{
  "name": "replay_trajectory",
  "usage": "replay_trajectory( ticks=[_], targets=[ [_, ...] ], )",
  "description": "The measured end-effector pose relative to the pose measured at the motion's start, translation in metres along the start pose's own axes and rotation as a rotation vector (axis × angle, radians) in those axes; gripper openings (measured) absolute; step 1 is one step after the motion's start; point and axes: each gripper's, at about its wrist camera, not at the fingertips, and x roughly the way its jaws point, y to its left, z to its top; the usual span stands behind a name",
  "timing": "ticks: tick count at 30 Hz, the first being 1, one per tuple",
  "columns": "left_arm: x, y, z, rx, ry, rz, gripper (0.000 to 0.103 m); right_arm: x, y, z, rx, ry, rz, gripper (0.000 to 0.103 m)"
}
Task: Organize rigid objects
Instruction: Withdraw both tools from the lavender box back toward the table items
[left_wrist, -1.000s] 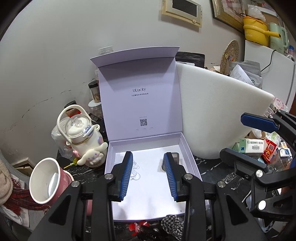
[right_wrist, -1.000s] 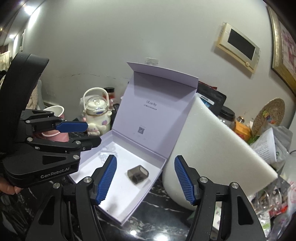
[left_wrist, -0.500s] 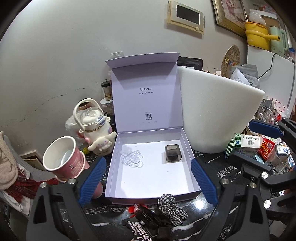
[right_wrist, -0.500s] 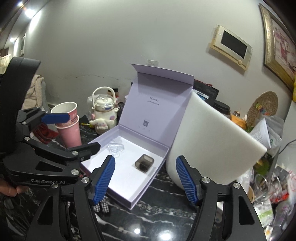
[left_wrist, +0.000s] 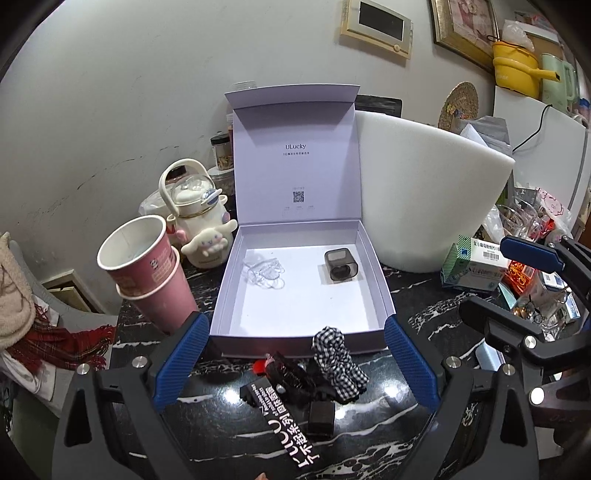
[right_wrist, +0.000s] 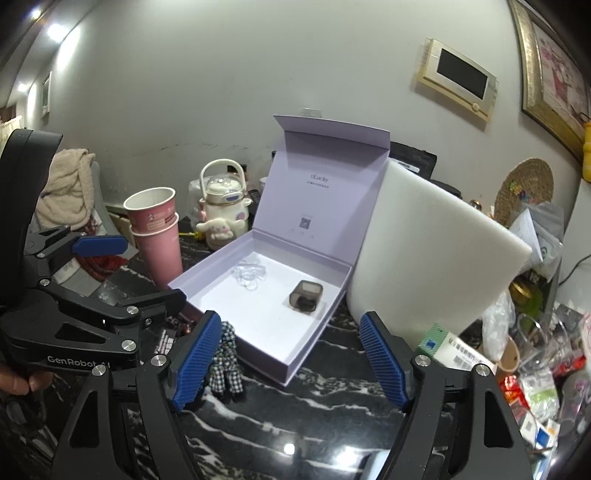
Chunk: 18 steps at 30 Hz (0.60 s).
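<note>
Both the left gripper (left_wrist: 293, 363) and right gripper (right_wrist: 290, 360) gaped wide, empty, before the lavender box (left_wrist: 375, 254) holding a smoky case (left_wrist: 341, 264).

The open box (left_wrist: 300, 334) sits mid-countertop (left_wrist: 417, 317), holding clear clips (left_wrist: 264, 271) left and a small case (left_wrist: 341, 266) right. Stacked cups (left_wrist: 147, 266) stand at its left side, a foam block (left_wrist: 424, 192) at its right. A checked hair tie (left_wrist: 338, 363) lies before its front wall.

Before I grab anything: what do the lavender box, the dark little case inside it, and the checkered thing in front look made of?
Lavender box: rigid matte paperboard, judging by crisp folded edges and printed lid. Dark case: probably smoky translucent hard plastic, slightly glossy. Checkered item: soft woven gingham fabric, puckered and folded.
</note>
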Motion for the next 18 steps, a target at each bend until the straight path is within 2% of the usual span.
replay_trajectory(
  ticks=[6,11,18],
  targets=[
    [-0.011,0.001,-0.015,0.008,-0.012,0.011,0.097,-0.005,0.007,-0.011,0.005,0.006,0.009,0.085],
    [-0.01,0.005,-0.025,-0.014,0.016,-0.005,0.097,-0.011,0.012,-0.022,0.02,-0.014,0.014,0.096],
    [-0.008,0.011,-0.042,-0.024,0.045,-0.007,0.097,-0.012,0.017,-0.036,0.037,-0.013,0.021,0.097]
  ],
)
